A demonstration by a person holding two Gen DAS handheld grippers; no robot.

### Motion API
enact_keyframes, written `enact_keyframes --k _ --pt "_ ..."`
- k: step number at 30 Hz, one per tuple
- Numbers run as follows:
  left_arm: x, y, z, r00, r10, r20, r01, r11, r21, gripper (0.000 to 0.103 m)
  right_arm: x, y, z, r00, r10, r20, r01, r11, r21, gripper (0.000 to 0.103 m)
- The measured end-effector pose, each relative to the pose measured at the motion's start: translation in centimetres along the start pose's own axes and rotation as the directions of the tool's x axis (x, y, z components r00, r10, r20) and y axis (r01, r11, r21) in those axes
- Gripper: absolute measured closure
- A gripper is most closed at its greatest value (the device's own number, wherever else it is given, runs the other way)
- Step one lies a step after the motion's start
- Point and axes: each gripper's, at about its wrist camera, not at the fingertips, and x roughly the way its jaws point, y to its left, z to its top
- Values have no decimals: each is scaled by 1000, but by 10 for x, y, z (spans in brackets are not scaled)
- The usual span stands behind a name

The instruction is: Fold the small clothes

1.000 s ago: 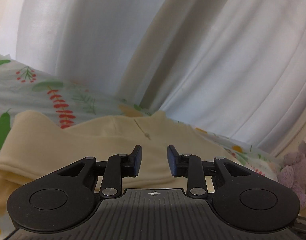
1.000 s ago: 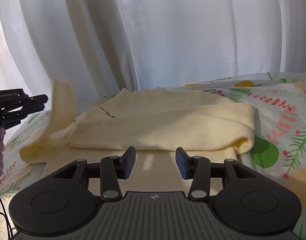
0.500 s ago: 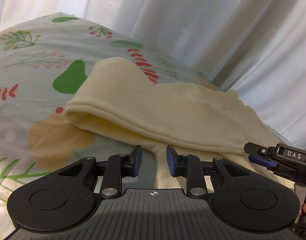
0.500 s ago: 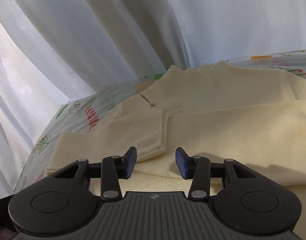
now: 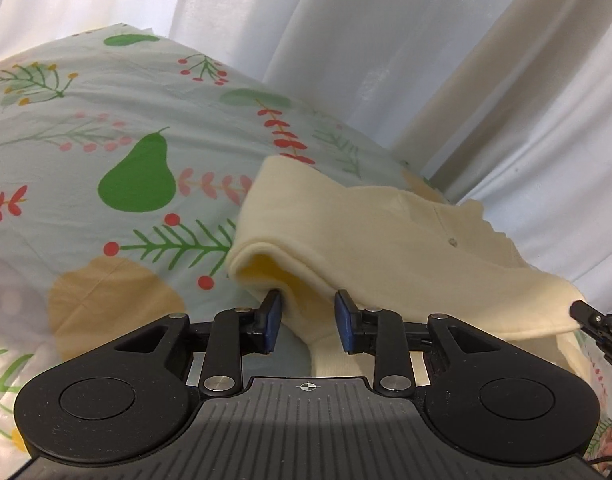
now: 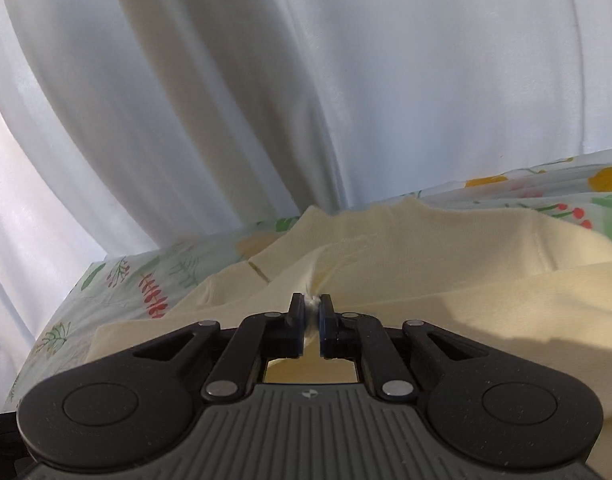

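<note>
Cream garment (image 5: pixel 386 236), floral sheet (image 5: pixel 86 128), white curtain (image 6: pixel 306 80)

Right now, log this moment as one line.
left tongs: open around garment | right tongs: shut on garment | bedsheet underneath

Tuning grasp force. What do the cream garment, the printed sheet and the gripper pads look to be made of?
Cream garment: soft matte knit, probably cotton jersey or fleece; thick rounded fold edges, no sheen.
Printed sheet: thin smooth woven fabric, likely cotton; fine flat creases, crisp print.
Right gripper pads: dark blue, matte, probably rubber or soft plastic on black plastic fingers; it cannot be told which.
</note>
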Motion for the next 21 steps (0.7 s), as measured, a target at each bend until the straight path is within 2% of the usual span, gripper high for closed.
enact_keyframes --k 3,6,10,16,18,19,21 --pt "5 -11 -1 1000 -14 1 14 1000 27 71 -25 -34 -1 992 -120 30 120 993 3 97" --pt "8 -21 -1 1000 -26 1 25 999 40 69 -34 -69 -10 980 -199 -14 199 979 33 97" --pt "9 -27 0 999 -32 -1 32 998 52 69 -37 -102 -21 983 -161 -88 172 975 139 95" --pt "10 -32 0 1000 -30 -7 31 996 85 68 -22 -110 -28 988 -117 -100 136 967 215 87" --pt "10 -33 0 999 -32 -12 33 996 86 68 -18 -108 -27 990 -109 -92 126 970 206 89" --pt "10 -33 0 999 -33 -13 34 996 87 67 -16 -104 -26 989 -119 -86 132 976 175 97" --pt "11 -34 -1 999 -39 -21 41 995 95 65 -18 -96 -21 983 -176 -49 180 980 90 97"
